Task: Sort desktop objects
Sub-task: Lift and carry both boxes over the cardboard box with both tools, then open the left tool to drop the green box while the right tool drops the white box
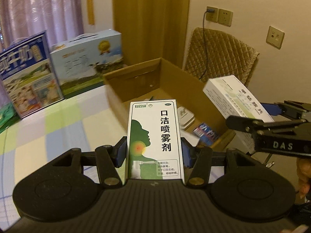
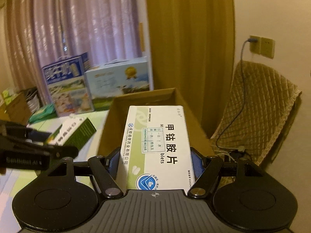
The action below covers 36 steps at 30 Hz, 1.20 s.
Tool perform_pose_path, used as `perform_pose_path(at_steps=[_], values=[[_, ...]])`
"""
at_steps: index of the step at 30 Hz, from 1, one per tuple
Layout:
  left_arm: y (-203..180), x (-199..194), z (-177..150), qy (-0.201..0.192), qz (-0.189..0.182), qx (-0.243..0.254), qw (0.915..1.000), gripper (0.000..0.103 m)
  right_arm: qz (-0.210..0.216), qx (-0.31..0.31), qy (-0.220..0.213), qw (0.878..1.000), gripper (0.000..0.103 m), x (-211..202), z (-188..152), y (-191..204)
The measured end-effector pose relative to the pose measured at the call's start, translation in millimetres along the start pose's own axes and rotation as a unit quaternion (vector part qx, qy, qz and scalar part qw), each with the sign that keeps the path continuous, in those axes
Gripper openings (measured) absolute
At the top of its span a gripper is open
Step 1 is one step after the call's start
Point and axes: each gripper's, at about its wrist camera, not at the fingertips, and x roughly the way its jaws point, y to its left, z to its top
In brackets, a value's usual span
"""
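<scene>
Left wrist view: the left tongs (image 1: 154, 151) pinch a green-and-white spray box (image 1: 154, 136) above the bench (image 1: 58, 128), near the cardboard box (image 1: 134, 71) at its far right corner. The right tongs (image 2: 155, 165) pinch a white tablet box (image 2: 155, 145) just before that cardboard box.

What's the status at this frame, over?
Left gripper shut on green spray box. Right gripper shut on white tablet box. Cardboard box ahead, open, path unobstructed.
</scene>
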Motion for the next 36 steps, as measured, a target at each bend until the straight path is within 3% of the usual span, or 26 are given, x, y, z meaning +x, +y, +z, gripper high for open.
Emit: perform_pose_path(at_steps=[6,15,16,36], values=[[-11.4,32.9,23.0,0.005,-0.015,-0.002,0.9999,0.050,0.000,0.024,0.000,1.000,0.068,19.6,17.9,-27.1],[-11.7,63.5,41.9,0.006,-0.011,-0.009,0.9999,0.051,-0.001,0.022,0.003,1.000,0.068,44.2,31.0,-34.4],[-10.7,65.4,42.6,0.006,-0.006,-0.012,0.9999,0.057,-0.002,0.022,0.004,1.000,0.068,46.1,31.1,-35.3],[11.2,45.7,24.6,0.000,0.007,-0.009,0.9999,0.059,0.006,0.020,0.017,1.000,0.068,61.2,27.8,-25.9]])
